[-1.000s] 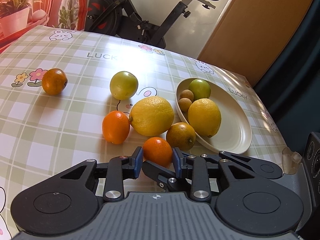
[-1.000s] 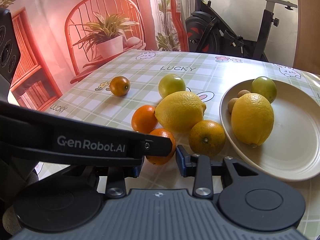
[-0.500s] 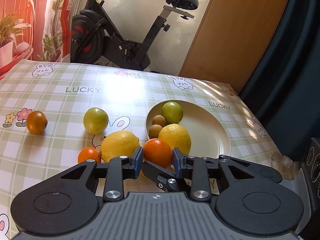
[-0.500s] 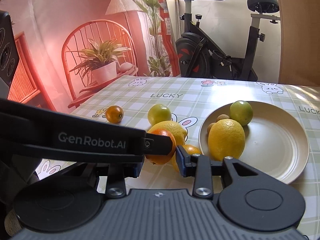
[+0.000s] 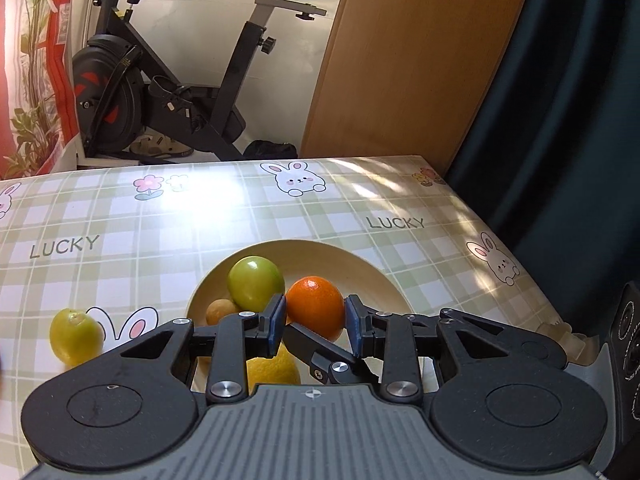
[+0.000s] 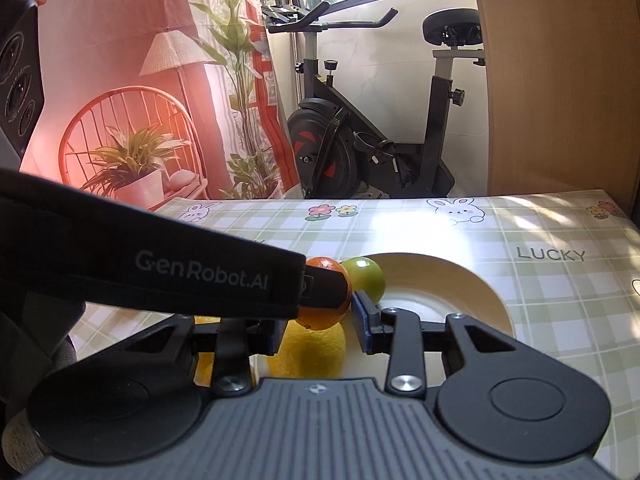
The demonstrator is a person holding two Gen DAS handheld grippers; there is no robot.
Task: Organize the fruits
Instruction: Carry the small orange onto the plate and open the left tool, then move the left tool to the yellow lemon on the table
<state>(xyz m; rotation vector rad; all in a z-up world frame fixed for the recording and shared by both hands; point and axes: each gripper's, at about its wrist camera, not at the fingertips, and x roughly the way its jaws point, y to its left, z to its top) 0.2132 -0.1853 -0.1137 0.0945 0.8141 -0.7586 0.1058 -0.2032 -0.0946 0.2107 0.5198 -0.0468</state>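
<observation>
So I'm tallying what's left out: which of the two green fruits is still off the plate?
The yellower green fruit beside the bunny ears, left of the plate, lies on the tablecloth. The other green fruit sits inside the plate.

My left black two-finger gripper [image 5: 316, 326] is tilted downward, its blue-padded fingers [image 5: 277, 322] pressed against either side of a small round orange fruit [image 5: 315, 307], which sits raised clear between them. My right black two-finger gripper [image 6: 318, 322] is also angled down, jaws drawn narrow. In its view a black branded strap [image 6: 160, 276] crosses the left side, hiding the left finger; only the right pad [image 6: 362, 316] shows, close beside the fruit.
</observation>
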